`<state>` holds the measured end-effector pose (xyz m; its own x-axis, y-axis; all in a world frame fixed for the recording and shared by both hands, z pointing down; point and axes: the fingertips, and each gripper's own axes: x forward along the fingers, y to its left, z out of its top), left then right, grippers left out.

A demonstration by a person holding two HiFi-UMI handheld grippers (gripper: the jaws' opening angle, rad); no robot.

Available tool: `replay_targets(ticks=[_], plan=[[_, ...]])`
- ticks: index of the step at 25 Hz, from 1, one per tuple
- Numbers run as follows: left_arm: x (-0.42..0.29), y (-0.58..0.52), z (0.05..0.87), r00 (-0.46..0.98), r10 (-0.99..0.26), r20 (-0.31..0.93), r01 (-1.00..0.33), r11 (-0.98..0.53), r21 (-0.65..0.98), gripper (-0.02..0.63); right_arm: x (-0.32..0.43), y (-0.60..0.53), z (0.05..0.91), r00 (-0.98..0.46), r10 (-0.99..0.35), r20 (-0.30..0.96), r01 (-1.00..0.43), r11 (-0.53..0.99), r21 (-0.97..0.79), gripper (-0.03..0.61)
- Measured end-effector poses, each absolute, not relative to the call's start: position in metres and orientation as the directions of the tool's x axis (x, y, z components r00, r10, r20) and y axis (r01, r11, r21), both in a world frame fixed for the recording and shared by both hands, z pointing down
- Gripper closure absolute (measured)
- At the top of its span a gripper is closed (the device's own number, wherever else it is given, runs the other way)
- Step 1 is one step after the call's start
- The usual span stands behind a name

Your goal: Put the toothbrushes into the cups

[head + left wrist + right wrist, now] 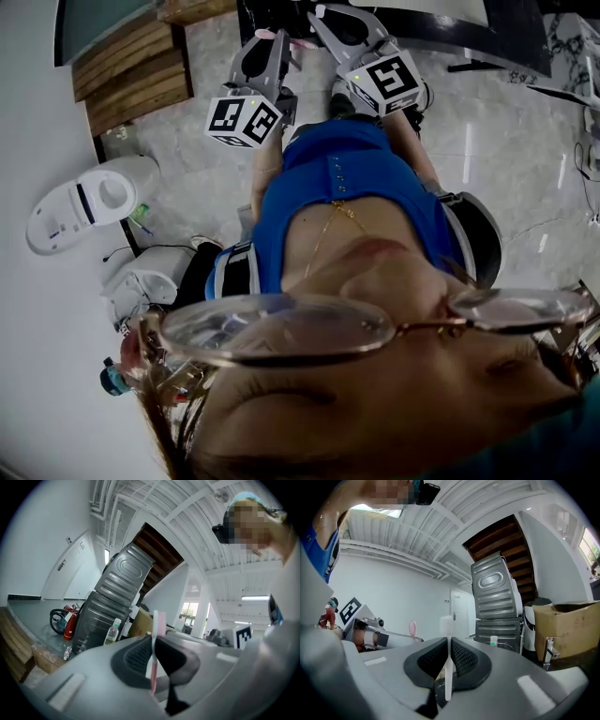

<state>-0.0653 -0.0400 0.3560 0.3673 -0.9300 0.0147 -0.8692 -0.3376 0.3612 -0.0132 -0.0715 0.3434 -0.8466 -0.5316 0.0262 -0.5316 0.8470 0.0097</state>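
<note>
1. My left gripper [154, 646] is clamped on the pink toothbrush [160, 623], which stands upright, right of the grey cabinet [112, 602].
2. My right gripper [448, 658] clamps the white toothbrush [447, 630], left of that cabinet.
3. Both brushes look light, stiff and slick; I judge a mid-handle grip best.

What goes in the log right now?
left claw: shut on pink plastic toothbrush | right claw: shut on white plastic toothbrush | cups: not in view

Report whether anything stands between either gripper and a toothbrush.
Nothing does. The left gripper is shut on the pink toothbrush, the right gripper on the white toothbrush. No cup shows in any view, so the way to the cups cannot be judged.
</note>
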Motion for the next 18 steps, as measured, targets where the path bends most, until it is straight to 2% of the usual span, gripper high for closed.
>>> replay_targets(ticks=[11,18], plan=[[-0.067,-0.098,0.363,0.266,-0.964,0.026,-0.895,-0.237,0.378,0.595,-0.007,-0.136,0.349,-0.883,-0.469,0.024,-0.469,0.883,-0.001,0.558],[-0.102,-0.125,0.373,0.252,-0.967,0.044,-0.897,-0.217,0.386,0.595,-0.032,-0.17,0.361,-0.866,-0.499,0.04,-0.5,0.866,-0.021,0.558]])
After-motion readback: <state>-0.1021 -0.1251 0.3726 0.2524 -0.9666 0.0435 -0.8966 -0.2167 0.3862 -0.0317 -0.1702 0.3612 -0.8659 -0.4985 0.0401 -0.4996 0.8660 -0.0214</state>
